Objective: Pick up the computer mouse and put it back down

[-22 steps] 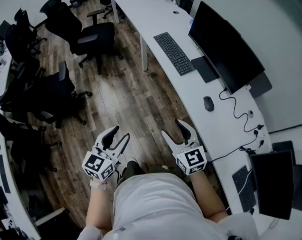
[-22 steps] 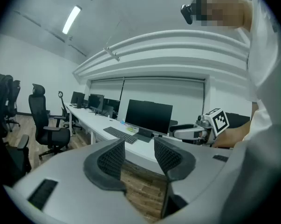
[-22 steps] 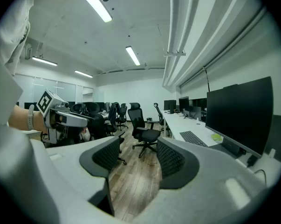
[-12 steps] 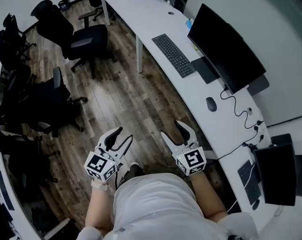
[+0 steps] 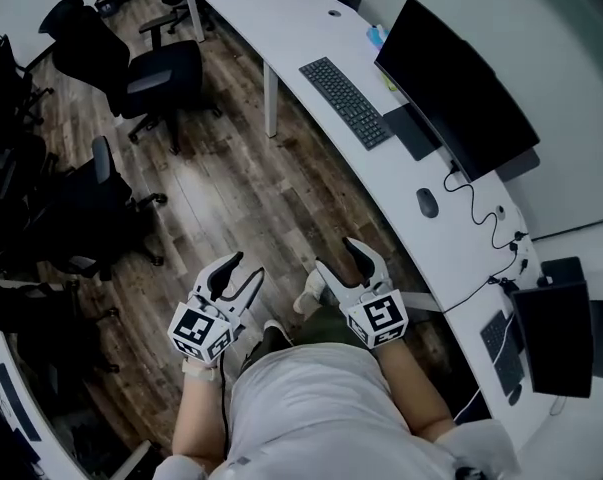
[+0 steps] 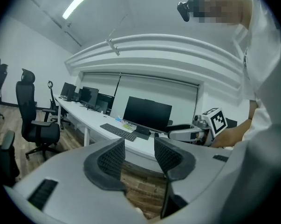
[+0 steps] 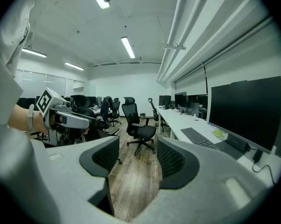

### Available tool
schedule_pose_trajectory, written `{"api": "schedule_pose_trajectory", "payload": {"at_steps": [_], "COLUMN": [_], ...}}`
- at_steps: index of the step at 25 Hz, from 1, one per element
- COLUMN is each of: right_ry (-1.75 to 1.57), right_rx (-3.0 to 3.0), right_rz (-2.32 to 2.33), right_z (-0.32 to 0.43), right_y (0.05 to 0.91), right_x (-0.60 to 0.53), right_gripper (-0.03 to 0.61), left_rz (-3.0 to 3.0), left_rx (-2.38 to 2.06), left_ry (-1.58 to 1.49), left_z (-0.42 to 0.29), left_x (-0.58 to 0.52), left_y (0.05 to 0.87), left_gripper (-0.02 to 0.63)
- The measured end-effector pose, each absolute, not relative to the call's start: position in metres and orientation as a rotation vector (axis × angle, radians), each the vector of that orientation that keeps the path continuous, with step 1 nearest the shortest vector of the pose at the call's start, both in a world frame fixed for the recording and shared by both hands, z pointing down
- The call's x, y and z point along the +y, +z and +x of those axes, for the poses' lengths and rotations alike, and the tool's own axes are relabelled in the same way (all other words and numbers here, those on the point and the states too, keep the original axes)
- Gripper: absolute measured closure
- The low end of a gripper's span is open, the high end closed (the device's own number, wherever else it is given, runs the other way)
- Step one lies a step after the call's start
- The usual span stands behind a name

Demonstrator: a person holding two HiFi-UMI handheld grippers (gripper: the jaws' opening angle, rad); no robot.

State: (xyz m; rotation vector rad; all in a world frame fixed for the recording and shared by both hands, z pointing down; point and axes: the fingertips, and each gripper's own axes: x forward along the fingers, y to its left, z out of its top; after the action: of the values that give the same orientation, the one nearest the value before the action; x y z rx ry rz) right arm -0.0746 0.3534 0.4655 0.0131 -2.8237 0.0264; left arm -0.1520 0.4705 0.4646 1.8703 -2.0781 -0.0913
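Observation:
A dark computer mouse (image 5: 427, 203) lies on the long white desk (image 5: 281, 28), between the monitor stand and the desk's near edge, its cable running to the right. My left gripper (image 5: 239, 270) and my right gripper (image 5: 339, 257) hang over the wooden floor in front of the person's body, both well short of the desk. Each stands open with nothing between its jaws. In the left gripper view the left gripper (image 6: 137, 157) faces the desk and monitor (image 6: 147, 115). In the right gripper view the right gripper (image 7: 134, 159) looks along the room.
A black keyboard (image 5: 345, 102) and a large black monitor (image 5: 461, 88) stand on the desk left of the mouse. A second keyboard (image 5: 506, 343) and monitor (image 5: 566, 338) sit at the lower right. Several black office chairs (image 5: 156, 73) occupy the floor at the left.
The view has shifted so the desk and mouse lie slightly farther right and up. Both grippers stay open over the floor in nearly the same place.

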Motion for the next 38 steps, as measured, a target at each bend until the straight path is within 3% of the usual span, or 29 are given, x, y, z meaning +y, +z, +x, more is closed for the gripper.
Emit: {"api": "schedule_pose_trajectory", "payload": {"at_steps": [20,38], "right_ry": [0.119,0.26], "right_rx": [-2.835,-2.686], "right_rz": [0.132,0.662], "right_z": [-0.161,-0.054], "right_y": [0.48,0.526], "right_x": [0.13,-0.013], "right_gripper": [0.322,0.322], "left_rz": [1.903,2.194], "left_rx": [-1.984,-1.576], "left_ry": [0.04,0.198], "left_z": [-0.233,-0.174], "left_x": [0.26,0.096], "left_y": [0.469,0.484], "left_gripper": [0.436,0.436]}}
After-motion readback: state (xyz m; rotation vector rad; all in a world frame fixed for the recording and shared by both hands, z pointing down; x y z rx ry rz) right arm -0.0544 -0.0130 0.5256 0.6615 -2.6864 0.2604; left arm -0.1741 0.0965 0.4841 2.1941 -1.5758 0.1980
